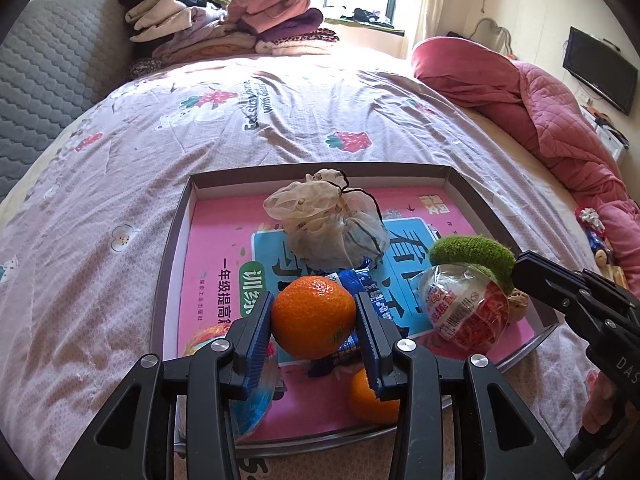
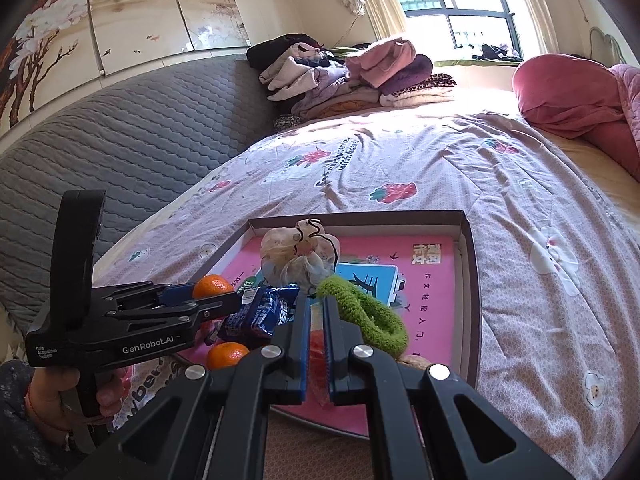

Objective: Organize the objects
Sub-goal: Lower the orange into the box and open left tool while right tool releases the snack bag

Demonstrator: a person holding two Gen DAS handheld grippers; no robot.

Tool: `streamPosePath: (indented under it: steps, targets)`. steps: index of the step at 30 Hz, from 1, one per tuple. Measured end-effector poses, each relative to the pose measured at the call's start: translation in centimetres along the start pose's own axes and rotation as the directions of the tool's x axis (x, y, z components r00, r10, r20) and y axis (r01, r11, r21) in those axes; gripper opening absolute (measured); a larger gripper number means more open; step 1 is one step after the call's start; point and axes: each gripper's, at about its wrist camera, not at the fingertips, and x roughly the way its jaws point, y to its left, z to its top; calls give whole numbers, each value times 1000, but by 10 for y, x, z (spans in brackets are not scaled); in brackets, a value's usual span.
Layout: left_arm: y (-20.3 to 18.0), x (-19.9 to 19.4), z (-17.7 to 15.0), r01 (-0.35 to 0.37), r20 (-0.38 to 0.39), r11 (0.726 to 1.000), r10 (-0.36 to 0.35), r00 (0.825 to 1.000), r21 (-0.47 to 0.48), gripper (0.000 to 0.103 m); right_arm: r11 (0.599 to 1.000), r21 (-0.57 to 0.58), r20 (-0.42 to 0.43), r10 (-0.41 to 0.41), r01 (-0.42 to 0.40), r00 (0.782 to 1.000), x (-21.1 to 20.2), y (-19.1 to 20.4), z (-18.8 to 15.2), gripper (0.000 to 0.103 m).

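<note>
My left gripper point(image 1: 314, 305) is shut on a mandarin point(image 1: 314, 320), held just above the shallow cardboard box point(image 1: 320, 170) on the bed. In the box lie a pink book, a tied mesh pouch point(image 1: 328, 224), a blue snack packet point(image 1: 372, 292) and a second mandarin point(image 1: 368, 400). My right gripper point(image 2: 317, 308) is shut on a clear packet with red contents point(image 2: 318, 344), seen from the side as the packet point(image 1: 464, 312) with a green knitted band point(image 1: 472, 252) draped over it. In the right wrist view the left gripper point(image 2: 216, 300) carries the mandarin point(image 2: 212, 286) over the box's left side.
The box rim point(image 2: 472, 280) stands low around the items. Folded clothes point(image 1: 224, 24) are piled at the head of the bed, a pink quilt point(image 1: 540, 112) is bunched on the right, and a grey padded panel point(image 2: 120, 140) runs along the left. A hand point(image 2: 52, 392) grips the left handle.
</note>
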Motion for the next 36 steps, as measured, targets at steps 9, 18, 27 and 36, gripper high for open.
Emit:
streamPosePath:
  steps: [9, 18, 27, 36]
  targets:
    - [-2, 3, 2, -11, 12, 1000, 11, 1000, 9, 42, 1000, 22, 1, -6, 6, 1000, -1, -5, -1, 7]
    - [1, 1, 2, -11, 17, 1000, 11, 1000, -1, 48, 999, 32, 2, -1, 1, 1000, -1, -6, 0, 7]
    - [2, -1, 2, -13, 15, 1000, 13, 1000, 0, 50, 999, 34, 1, -1, 1, 1000, -1, -7, 0, 7]
    - [1, -2, 1, -21, 14, 1000, 21, 1000, 2, 57, 999, 35, -1, 3, -3, 1000, -2, -6, -1, 7]
